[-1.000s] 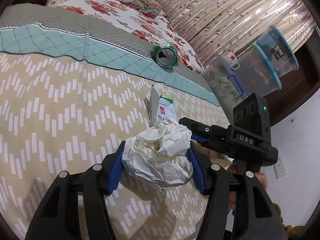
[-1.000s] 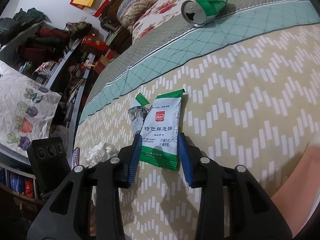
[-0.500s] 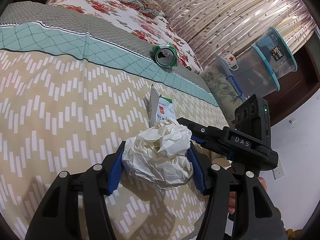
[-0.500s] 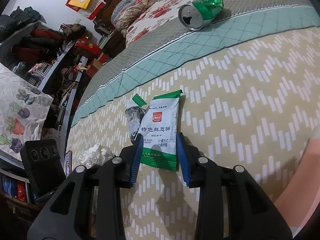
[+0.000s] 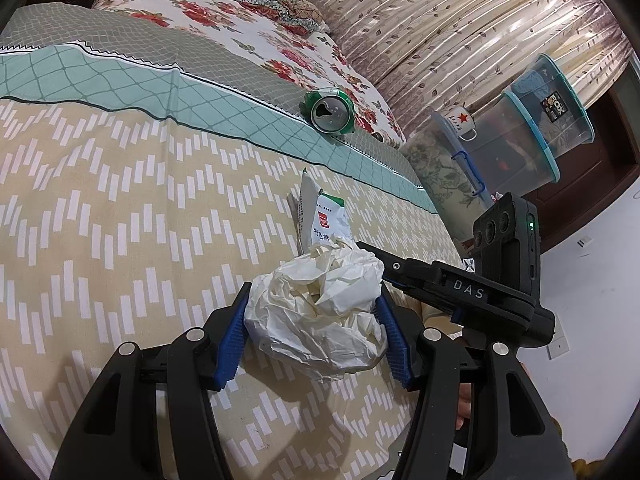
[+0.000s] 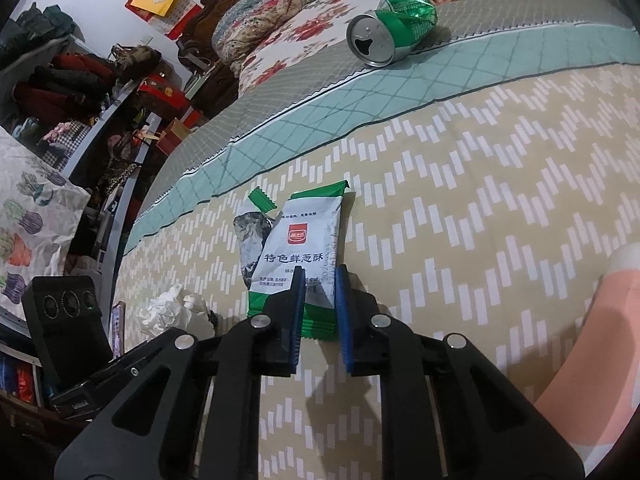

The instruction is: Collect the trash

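crumpled white paper point(image 5: 320, 312) sat clamped in my left gripper point(image 5: 316, 336); my right gripper point(image 6: 320, 312), jaws just closing, pinched the snack wrapper point(image 6: 298, 252), long axis toward 12 o'clock.

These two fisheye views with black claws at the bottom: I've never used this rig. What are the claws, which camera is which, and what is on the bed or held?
No robot arm here: a person carries a hand-held two-finger gripper in each hand, each with a camera looking along its fingers.

The left wrist view shows the left gripper, its blue-padded fingers closed around a crumpled white paper ball. The black device beside it is the other gripper.

The right wrist view shows the right gripper. Its jaws have just been closing and now pinch the lower edge of a white-and-green snack wrapper lying on the beige zigzag-patterned bedspread.

Farther up the bed lies a crushed green drink can, not yet touched.
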`<state>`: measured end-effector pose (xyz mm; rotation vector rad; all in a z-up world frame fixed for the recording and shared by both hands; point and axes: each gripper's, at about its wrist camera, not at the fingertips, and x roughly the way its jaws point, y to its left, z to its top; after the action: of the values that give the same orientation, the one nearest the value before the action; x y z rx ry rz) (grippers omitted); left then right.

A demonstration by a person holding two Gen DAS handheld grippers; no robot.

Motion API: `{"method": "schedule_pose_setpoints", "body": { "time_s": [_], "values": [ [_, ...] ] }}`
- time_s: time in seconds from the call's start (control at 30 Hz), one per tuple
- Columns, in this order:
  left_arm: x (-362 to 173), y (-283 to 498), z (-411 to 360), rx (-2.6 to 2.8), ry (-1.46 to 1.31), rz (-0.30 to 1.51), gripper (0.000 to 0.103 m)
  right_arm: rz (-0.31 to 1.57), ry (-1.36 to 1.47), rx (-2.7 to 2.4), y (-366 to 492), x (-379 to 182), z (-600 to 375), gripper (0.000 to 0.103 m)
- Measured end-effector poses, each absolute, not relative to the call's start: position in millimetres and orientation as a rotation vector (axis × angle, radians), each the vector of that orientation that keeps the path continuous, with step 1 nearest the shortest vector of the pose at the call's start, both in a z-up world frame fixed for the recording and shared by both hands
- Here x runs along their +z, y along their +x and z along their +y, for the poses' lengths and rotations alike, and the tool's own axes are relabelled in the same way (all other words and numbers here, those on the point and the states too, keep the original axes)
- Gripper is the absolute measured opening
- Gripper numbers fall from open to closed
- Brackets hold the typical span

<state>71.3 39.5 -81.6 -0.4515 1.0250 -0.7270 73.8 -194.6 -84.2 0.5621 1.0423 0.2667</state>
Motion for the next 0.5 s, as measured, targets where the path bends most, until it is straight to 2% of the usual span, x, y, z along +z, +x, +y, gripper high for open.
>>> {"method": "schedule_pose_setpoints", "body": {
  "time_s": [0.13, 0.5],
  "values": [
    [-81.7, 71.2, 39.4, -0.727, -0.452, 1.025, 0.056, 1.035, 0.547, 0.252, 70.2, -82.6, -190.4, 0.012],
    [-81.7, 71.1, 39.3, -0.727, -0.453, 1.024, 0.056, 0.984, 0.496, 0.263, 62.3, -58.4, -178.5, 0.009]
  ]
}}
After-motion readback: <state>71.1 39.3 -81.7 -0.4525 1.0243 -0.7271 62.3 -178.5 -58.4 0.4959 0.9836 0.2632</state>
